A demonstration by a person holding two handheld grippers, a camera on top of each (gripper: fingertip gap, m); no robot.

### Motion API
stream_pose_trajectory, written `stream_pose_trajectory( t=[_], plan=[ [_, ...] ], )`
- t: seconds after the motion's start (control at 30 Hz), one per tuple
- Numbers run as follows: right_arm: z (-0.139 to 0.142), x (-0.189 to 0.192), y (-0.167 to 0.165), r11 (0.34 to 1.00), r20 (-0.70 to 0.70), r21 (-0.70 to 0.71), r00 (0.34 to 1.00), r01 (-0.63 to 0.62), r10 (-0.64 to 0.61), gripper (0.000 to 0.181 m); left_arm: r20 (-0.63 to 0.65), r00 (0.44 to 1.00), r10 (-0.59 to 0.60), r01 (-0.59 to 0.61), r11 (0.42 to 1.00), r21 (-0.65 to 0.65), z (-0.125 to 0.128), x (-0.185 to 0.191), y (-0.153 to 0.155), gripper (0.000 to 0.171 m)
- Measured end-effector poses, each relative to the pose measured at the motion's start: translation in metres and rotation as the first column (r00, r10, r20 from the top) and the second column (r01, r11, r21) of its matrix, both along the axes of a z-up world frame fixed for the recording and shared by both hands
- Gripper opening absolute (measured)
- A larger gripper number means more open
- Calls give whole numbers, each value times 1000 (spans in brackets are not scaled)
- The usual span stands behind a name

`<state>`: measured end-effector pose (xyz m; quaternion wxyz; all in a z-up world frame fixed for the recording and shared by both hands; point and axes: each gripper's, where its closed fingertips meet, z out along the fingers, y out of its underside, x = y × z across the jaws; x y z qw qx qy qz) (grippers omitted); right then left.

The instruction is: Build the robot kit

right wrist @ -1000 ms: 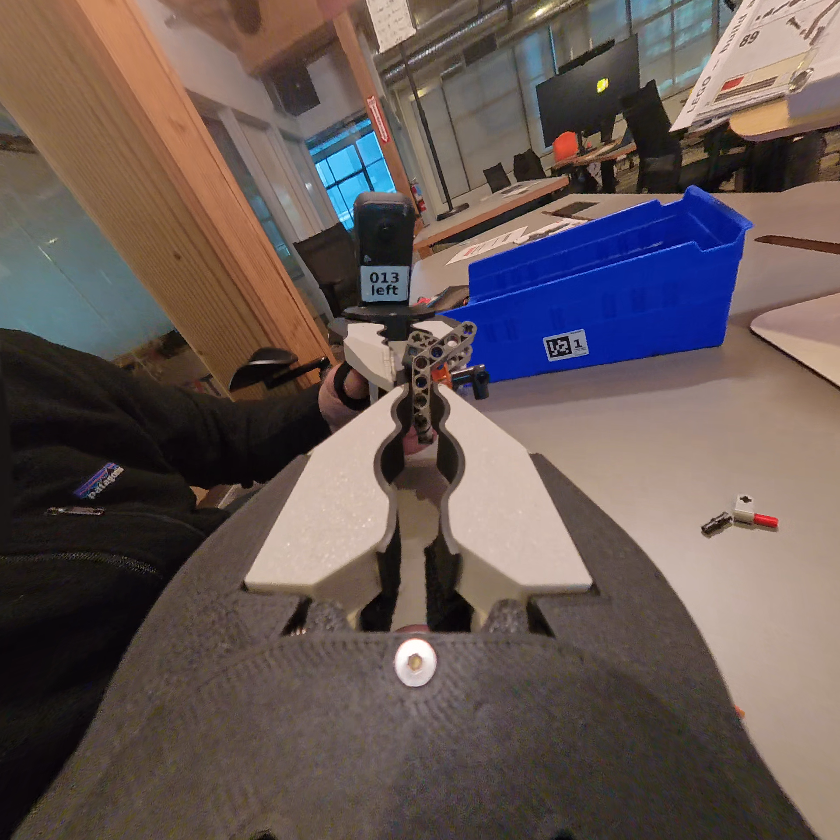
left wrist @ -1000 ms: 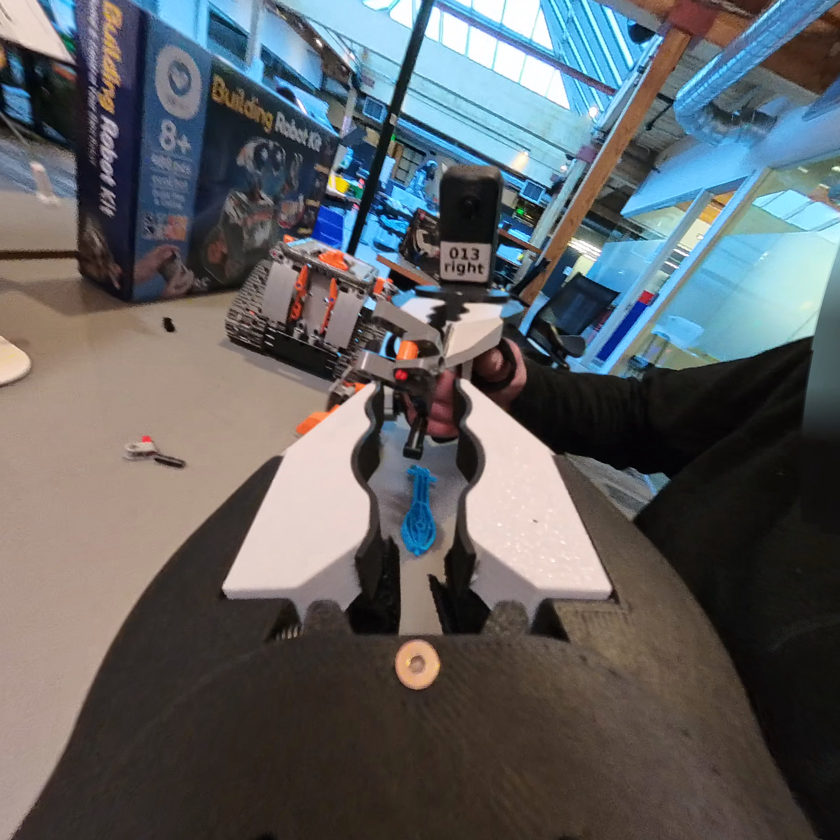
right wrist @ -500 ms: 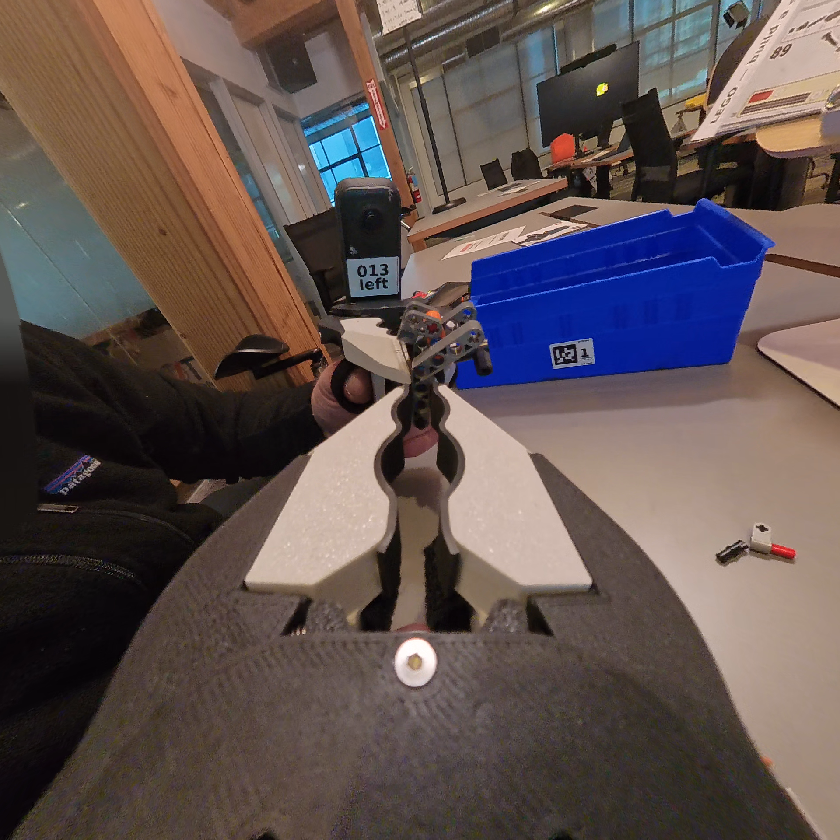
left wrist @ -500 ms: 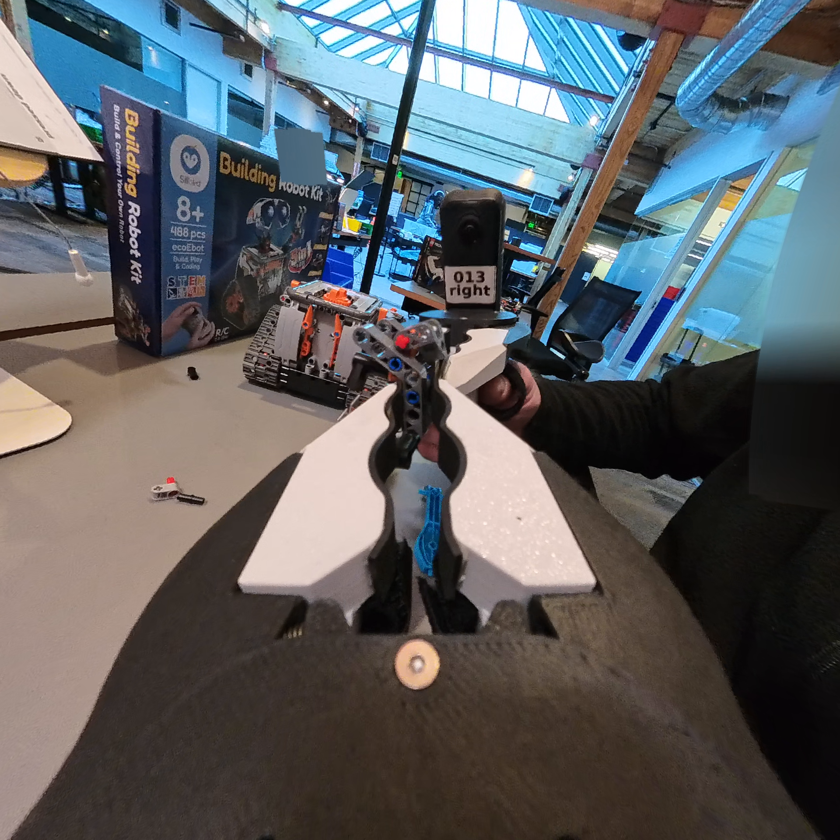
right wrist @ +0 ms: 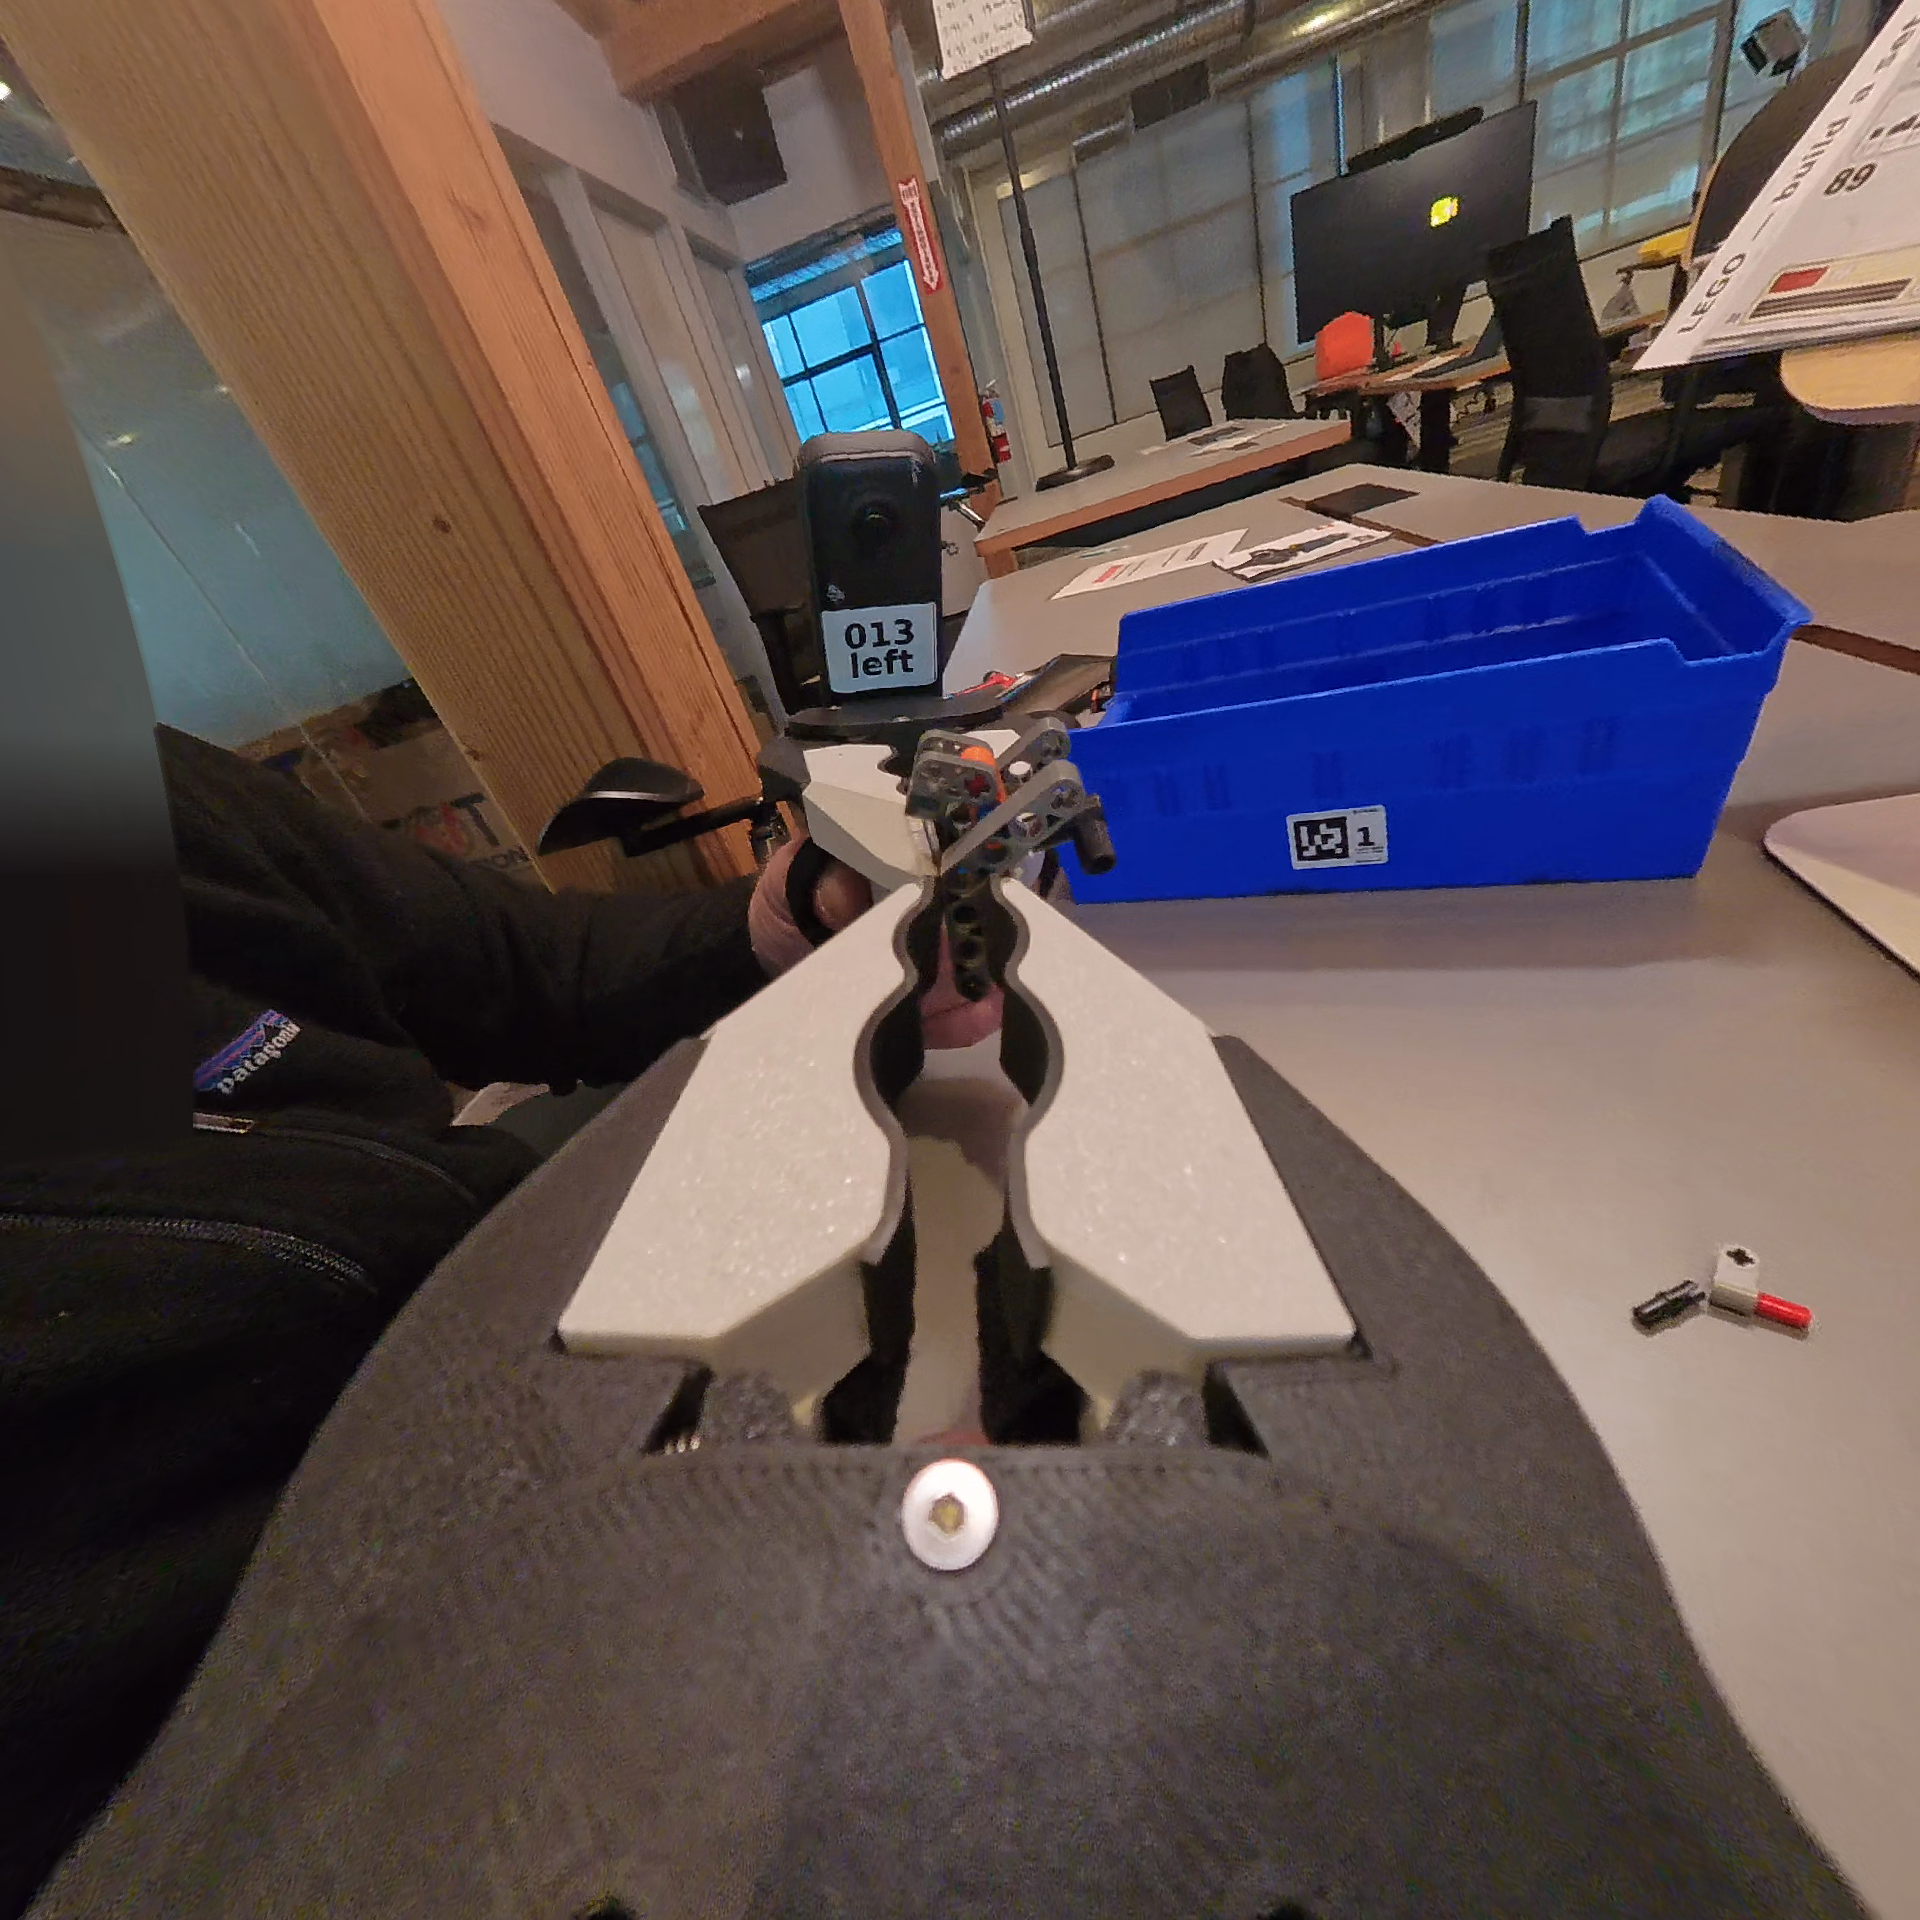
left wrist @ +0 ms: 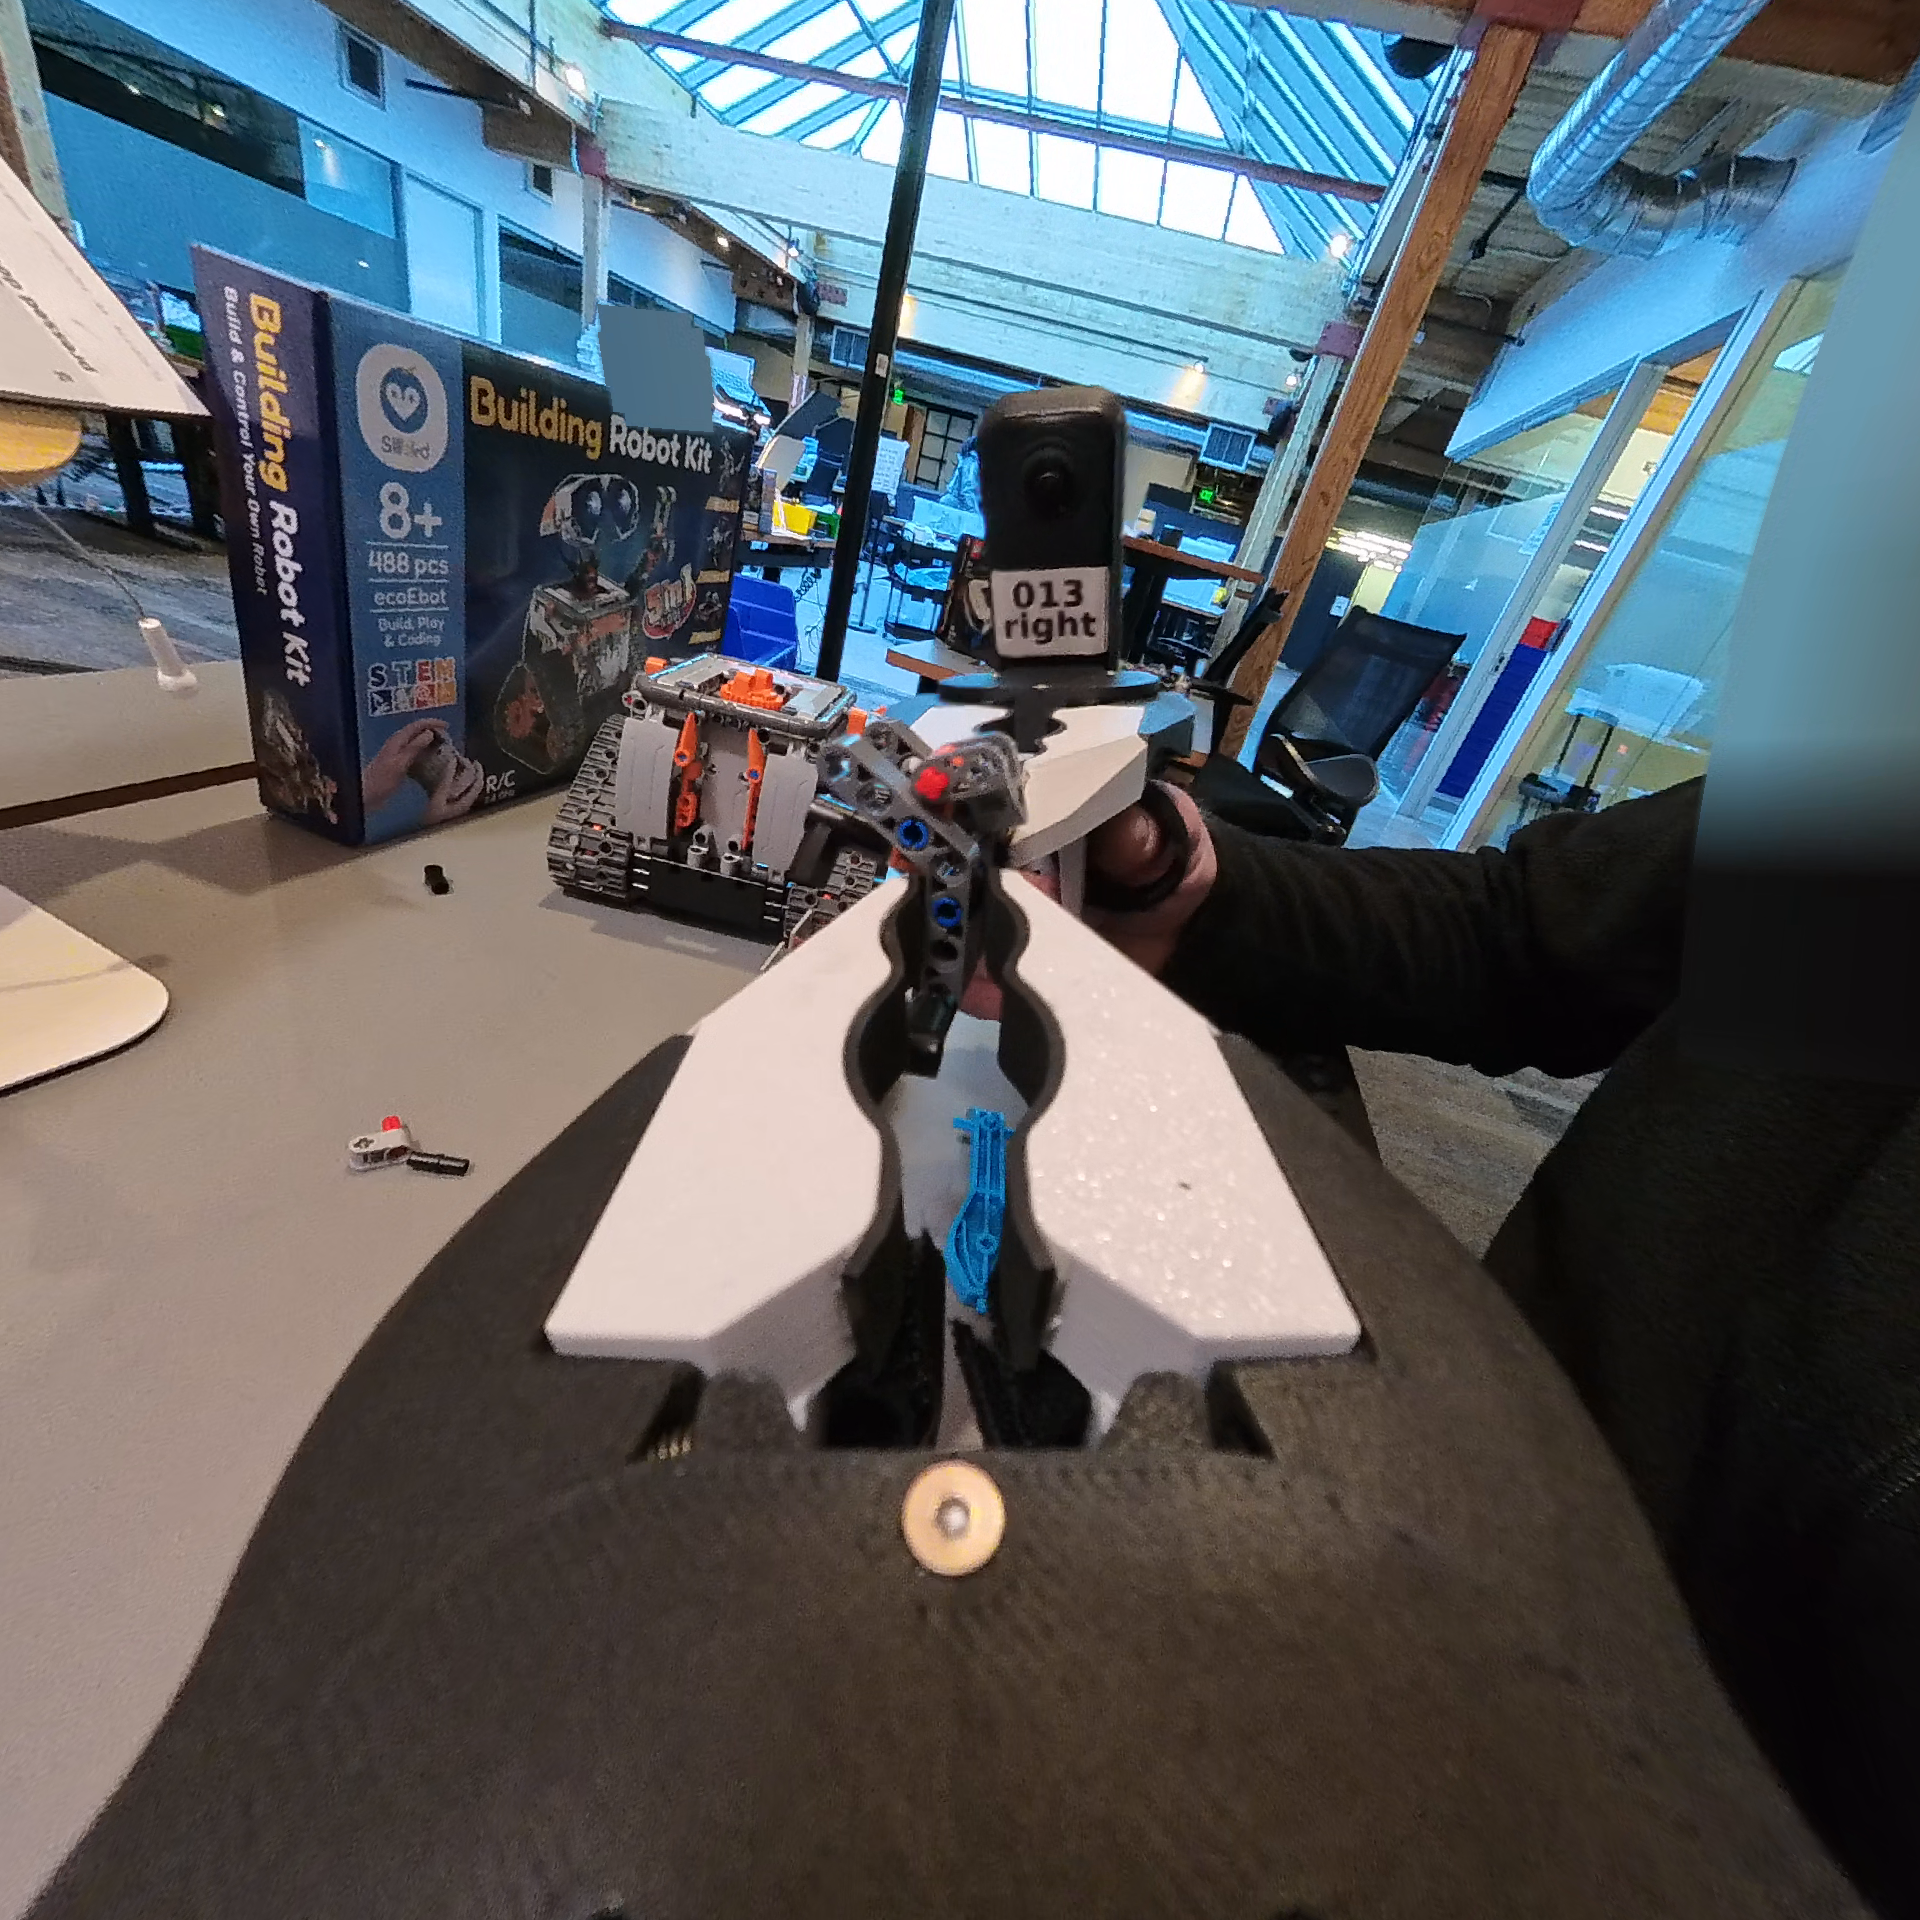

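Grey table (right wrist: 1455,1060), blue bin (right wrist: 1455,727), office beyond, perhaps blurred, kit box (left wrist: 416,540)

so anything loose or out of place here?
Yes: a small grey connector with a red pin and a black pin lie loose on the table, apart from the tracked robot.

Unquoted lettering is showing on the blue box (left wrist: 468,561) at ten o'clock, a white camera sticker (left wrist: 1049,611) at twelve, and a bin label (right wrist: 1337,836) at two.
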<state>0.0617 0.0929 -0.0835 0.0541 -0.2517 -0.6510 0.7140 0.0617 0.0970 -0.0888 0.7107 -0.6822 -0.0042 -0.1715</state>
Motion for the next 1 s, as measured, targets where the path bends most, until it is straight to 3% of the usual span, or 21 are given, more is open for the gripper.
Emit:
stream_pose_trajectory(
  t=[0.43,0.73,1.0],
  plan=[
    [-3,0,-3,999,55,-22,998,-36,37,6,-57,998,0,0,1000,-8,-2,3,2,7],
    [-6,11,-6,967,-79,242,992,-80,101,6,-82,995,-48,46,999,-16,-2,14,0,6],
    [-11,11,-4,960,-47,266,993,-88,104,6,-147,989,-24,17,999,-43,-7,13,1,6]
  ],
)
